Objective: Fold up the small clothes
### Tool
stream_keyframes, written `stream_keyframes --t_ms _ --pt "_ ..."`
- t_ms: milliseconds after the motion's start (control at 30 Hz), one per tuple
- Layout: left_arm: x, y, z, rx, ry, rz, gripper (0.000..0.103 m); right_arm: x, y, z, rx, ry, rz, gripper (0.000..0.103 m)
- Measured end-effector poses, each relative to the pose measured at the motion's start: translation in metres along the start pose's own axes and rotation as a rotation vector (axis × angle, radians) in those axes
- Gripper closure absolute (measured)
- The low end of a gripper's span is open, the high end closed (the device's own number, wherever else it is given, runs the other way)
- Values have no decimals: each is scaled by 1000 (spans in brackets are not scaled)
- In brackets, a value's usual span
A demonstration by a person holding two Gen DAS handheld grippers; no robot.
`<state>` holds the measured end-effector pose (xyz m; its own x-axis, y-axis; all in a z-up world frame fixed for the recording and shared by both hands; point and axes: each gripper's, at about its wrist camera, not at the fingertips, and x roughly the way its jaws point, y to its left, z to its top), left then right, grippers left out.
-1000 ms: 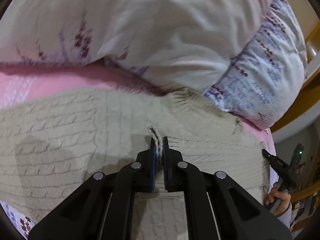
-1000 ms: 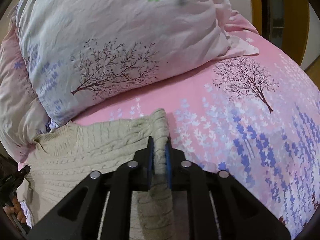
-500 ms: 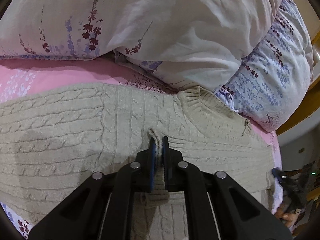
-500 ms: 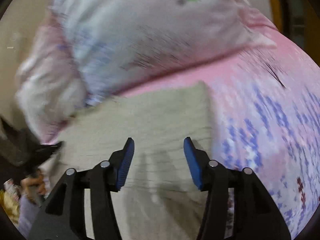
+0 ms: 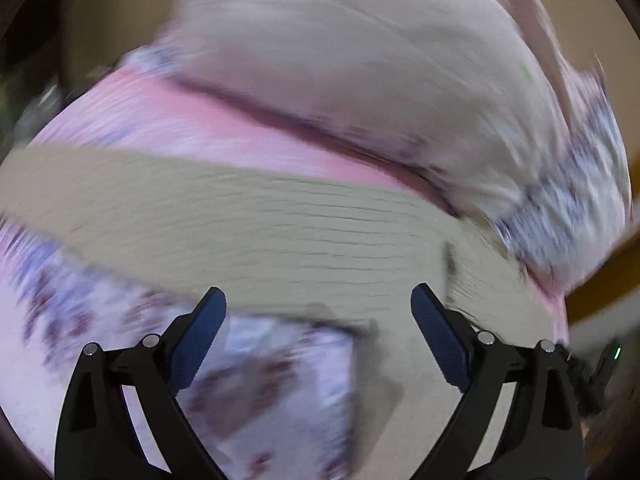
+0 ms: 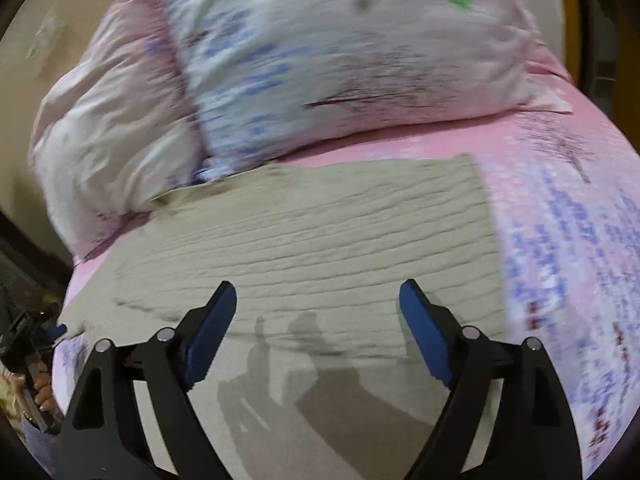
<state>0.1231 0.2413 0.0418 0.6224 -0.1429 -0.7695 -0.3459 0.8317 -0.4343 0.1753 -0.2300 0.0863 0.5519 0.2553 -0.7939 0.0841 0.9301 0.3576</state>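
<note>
Left gripper (image 5: pixel 318 310) spreading wide, blue pads gripping nothing, hanging over near edge of beige knit sweater (image 5: pixel 280 236). Right gripper (image 6: pixel 318 304) gaping wide too, hovering above sweater, casting shadow on knit. Sweater lying flat across pink floral bedsheet (image 6: pixel 568 240), top edge running up against pillows (image 6: pixel 340 52). Left view blurring heavily, bedsheet showing between left fingers. Hand (image 6: pixel 42 390) gripping other tool at far left of right view.

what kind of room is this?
Most likely a bedroom: a beige knit sweater lies on a bed with a pink floral sheet, and printed pillows are piled behind it.
</note>
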Motion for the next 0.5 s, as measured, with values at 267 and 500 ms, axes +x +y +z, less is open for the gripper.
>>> stream_keyframes --t_ms 267,500 --pt "-17 100 -5 -325 -9 -33 32 28 71 -21 -103 78 146 17" --pt "-19 147 9 -608 -100 -70 50 27 100 -35 -156 91 210 17"
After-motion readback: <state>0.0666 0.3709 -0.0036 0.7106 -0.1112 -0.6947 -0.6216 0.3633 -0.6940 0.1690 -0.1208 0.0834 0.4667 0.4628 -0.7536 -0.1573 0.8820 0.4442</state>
